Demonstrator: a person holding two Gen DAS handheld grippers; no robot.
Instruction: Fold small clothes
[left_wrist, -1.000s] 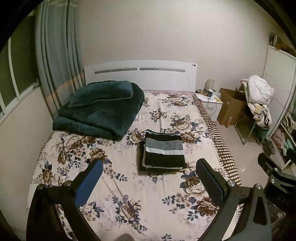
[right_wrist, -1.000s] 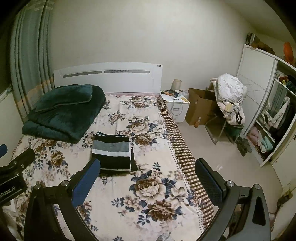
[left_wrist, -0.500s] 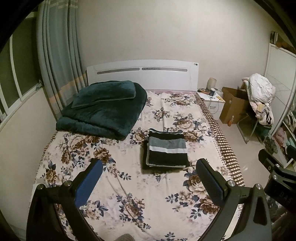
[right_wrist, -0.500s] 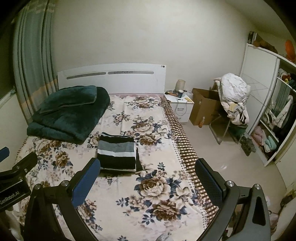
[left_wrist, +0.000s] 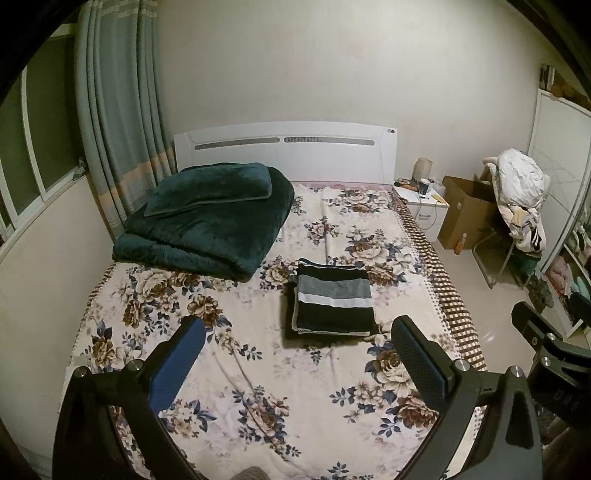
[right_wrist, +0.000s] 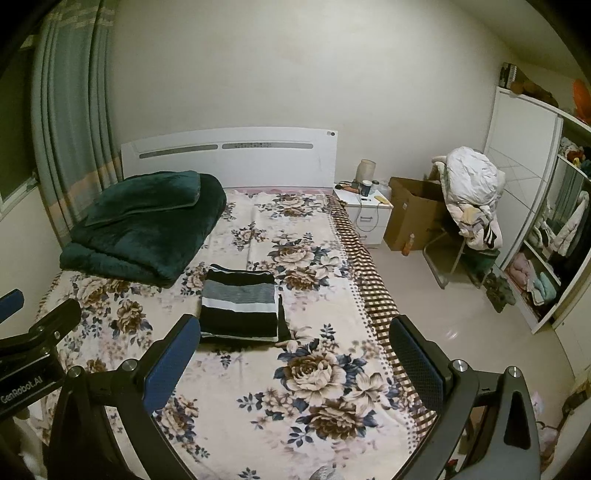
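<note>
Left gripper (left_wrist: 297, 334): jaws spread wide, nothing between the pads, held above the foot end of the bed. Right gripper (right_wrist: 293, 334): jaws likewise spread wide and empty, held above the same end; its body shows at the right edge of the left wrist view, and the left gripper's body shows at the left edge of the right wrist view.

Folded striped garment (left_wrist: 332, 301): a neat black, grey and white rectangle lying flat on the floral bedspread (left_wrist: 258, 387), ahead of both grippers and well apart from them. In the left wrist view it lies just beyond the right fingertip; in the right wrist view, just beyond the left fingertip.

Dark green folded blanket (left_wrist: 207, 218): further ahead and to the left, against the white headboard (left_wrist: 284, 147).

Nightstand (right_wrist: 364, 214), cardboard box (right_wrist: 413, 214) and chair piled with laundry (right_wrist: 472, 192): ahead to the right, on the floor beside the bed.
</note>
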